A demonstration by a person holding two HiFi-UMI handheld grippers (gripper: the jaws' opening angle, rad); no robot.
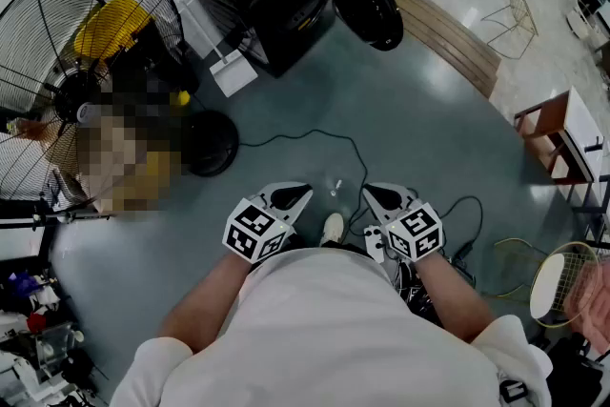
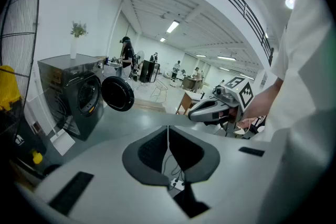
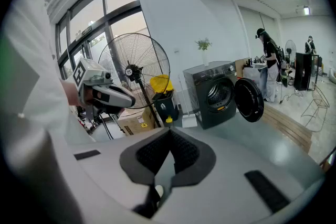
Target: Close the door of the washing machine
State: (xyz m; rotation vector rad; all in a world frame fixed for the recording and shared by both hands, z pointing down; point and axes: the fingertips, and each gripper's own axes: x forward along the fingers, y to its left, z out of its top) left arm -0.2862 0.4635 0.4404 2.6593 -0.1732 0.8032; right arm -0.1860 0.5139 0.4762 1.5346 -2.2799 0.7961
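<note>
Washer point(image 1: 286, 10): boxy dark grey metal cabinet on a smooth grey-green floor point(image 1: 400, 119), well apart from us. Its door point(image 1: 367, 7) is round, glossy black and dished; it hangs swung wide open beside the circular drum mouth.

Left gripper point(image 1: 289, 196): pale grey moulded shell, black ribbed pads pressed together along a thin seam, nothing between them. Right gripper point(image 1: 386, 197): same build, jaws closed, empty. We see both low, close to the body, side by side but not touching, each with a black-and-white marker cube.

Round wire-caged fan point(image 1: 86, 81) stands left of the washer
</note>
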